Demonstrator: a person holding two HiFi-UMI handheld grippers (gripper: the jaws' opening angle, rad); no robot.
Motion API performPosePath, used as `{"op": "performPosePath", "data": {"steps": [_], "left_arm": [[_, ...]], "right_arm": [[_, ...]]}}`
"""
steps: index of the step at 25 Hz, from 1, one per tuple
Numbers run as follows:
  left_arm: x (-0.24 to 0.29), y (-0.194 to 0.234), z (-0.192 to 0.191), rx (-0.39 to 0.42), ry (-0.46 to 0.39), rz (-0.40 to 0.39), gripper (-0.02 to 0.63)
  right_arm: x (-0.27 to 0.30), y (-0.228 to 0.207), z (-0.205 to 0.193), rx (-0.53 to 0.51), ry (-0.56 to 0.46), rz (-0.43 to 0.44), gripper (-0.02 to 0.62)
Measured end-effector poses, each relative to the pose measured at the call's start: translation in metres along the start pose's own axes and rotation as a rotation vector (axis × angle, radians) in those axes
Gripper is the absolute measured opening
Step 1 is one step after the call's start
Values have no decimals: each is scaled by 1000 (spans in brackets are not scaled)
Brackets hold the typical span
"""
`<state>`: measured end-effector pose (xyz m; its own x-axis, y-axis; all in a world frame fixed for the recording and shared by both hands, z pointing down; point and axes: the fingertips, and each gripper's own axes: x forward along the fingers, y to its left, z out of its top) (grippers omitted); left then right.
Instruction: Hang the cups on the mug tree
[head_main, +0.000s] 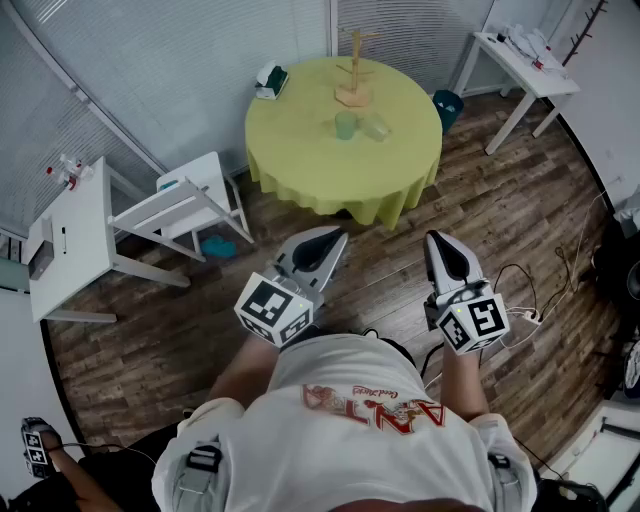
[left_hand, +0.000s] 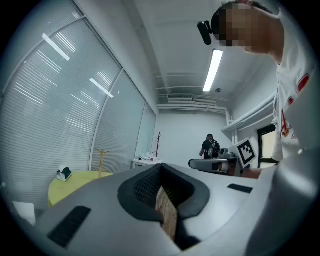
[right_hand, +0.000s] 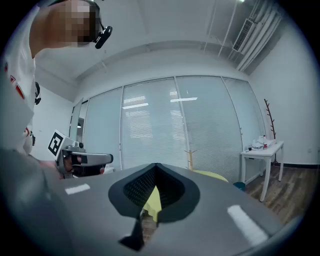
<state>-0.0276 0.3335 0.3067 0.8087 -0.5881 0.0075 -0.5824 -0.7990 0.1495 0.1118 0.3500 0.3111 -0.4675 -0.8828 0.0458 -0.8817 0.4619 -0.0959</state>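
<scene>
Head view: left gripper (head_main: 322, 243) and right gripper (head_main: 443, 252) closed, empty, held low pending approach to wooden mug tree (head_main: 354, 72) and translucent cups (head_main: 346, 125) on round yellow-green table (head_main: 300, 155), 12 o'clock.

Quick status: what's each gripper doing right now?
Left gripper: closed, holding nothing.
Right gripper: closed, holding nothing.

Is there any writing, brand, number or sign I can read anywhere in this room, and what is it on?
On the white shirt: red print, upside down here, too blurred to read.
On the left gripper and right gripper: cubes with black-and-white square patterns, no letters.
On the yellow table: a small box, any print too small to tell.
Nothing else is readable.
</scene>
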Motion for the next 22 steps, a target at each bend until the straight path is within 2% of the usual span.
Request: {"op": "performPosePath", "data": {"steps": [11, 18, 22], "left_arm": [[3, -6, 1, 9, -4, -6, 9], [8, -10, 4, 12, 0, 16, 9], [17, -18, 4, 17, 0, 29, 9]], "right_arm": [[-2, -2, -3, -6, 10, 6, 0], [-1, -7, -1, 76, -8, 69, 2], [-7, -19, 2, 85, -25, 85, 2]]}}
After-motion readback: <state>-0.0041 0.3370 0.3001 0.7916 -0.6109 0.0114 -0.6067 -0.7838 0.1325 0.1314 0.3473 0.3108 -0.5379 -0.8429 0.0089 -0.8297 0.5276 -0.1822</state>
